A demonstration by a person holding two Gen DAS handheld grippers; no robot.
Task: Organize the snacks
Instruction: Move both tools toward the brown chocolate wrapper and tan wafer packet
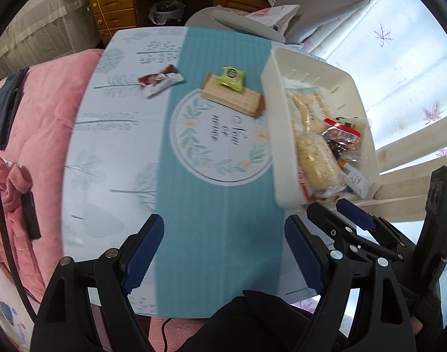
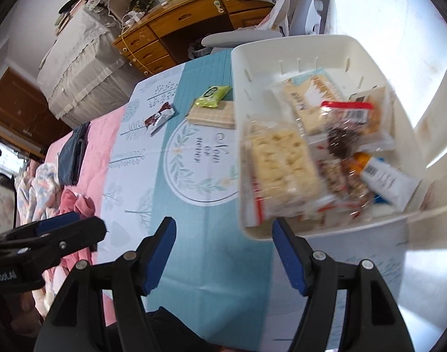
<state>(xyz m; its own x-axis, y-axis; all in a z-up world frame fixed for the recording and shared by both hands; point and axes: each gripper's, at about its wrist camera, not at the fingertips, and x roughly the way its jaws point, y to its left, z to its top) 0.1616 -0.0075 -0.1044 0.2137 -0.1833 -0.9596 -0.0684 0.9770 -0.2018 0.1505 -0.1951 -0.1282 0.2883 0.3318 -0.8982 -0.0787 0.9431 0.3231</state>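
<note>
Both the left gripper (image 1: 223, 246) and right gripper (image 2: 223, 252) hover open and empty above the table (image 1: 112, 152), three snacks (image 1: 232, 94) lying loose beside the crowded white bin (image 2: 296, 50), where a careless drop could spill others.

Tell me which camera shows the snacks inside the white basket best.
The right wrist view: the white basket fills much of the frame and its packets show large from above, though blurred. The left wrist view shows the same basket smaller, at the right, with its packets crowded together.
</note>
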